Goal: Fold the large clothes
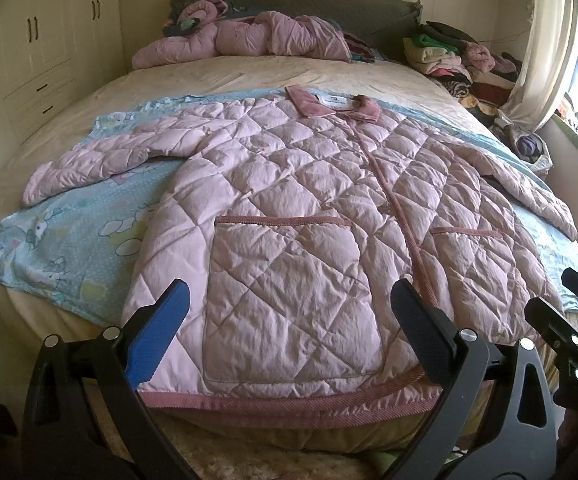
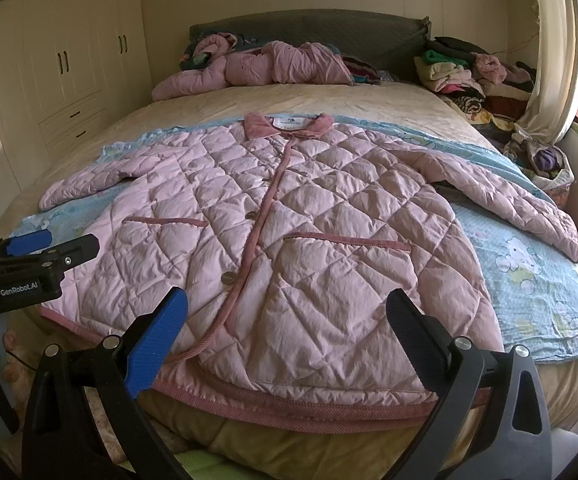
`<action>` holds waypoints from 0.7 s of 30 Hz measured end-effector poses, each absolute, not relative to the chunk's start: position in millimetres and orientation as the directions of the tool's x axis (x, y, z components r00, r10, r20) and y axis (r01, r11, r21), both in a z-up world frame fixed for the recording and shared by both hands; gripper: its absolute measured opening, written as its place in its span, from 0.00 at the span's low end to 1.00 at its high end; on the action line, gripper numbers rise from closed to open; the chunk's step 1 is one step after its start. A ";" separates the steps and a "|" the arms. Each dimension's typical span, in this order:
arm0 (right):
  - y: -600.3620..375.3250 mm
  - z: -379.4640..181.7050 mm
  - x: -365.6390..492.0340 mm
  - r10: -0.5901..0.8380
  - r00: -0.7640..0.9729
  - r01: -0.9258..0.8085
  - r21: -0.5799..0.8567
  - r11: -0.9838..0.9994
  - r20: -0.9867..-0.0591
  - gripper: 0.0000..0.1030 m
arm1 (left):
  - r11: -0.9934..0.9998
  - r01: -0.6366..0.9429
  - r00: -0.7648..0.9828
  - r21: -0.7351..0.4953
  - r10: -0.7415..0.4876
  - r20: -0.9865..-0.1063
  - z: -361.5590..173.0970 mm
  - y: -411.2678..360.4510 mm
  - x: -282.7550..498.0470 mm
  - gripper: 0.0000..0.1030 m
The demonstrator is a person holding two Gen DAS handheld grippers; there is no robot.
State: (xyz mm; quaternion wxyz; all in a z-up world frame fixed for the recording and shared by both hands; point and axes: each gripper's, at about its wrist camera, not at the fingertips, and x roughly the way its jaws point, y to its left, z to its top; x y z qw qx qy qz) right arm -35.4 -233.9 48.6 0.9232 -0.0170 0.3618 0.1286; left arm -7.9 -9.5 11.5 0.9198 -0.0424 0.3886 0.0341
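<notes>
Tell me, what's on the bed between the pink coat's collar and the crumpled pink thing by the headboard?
Only bare cream bedsheet and a strip of blue cartoon sheet, seen in both wrist views.

A pink quilted coat (image 1: 289, 200) lies flat and face up, front closed, collar away from the camera, hem at the near edge. Both sleeves spread outwards. Two patch pockets with darker pink trim face up; the buttons seem fastened, though they show small.

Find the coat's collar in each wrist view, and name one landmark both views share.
Left wrist: collar upper centre, right of the middle.
Right wrist: collar upper centre, at the middle.
Shared landmark: the grey headboard behind the bed.
</notes>
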 end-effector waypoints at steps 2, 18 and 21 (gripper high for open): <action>-233.7 48.2 -34.3 0.225 0.704 -0.250 0.062 0.966 -0.674 0.96 | 0.994 -0.094 0.695 -0.052 0.028 -0.719 11.9 -10.1 -8.0 0.92; -224.8 43.5 -9.7 0.236 0.680 -0.271 0.062 0.961 -0.694 0.96 | 0.992 -0.116 0.685 -0.051 0.043 -0.727 11.9 10.2 0.3 0.92; -222.4 46.1 -2.6 0.239 0.680 -0.275 0.060 0.959 -0.693 0.96 | 0.991 -0.126 0.685 -0.050 0.051 -0.727 11.1 16.1 8.5 0.92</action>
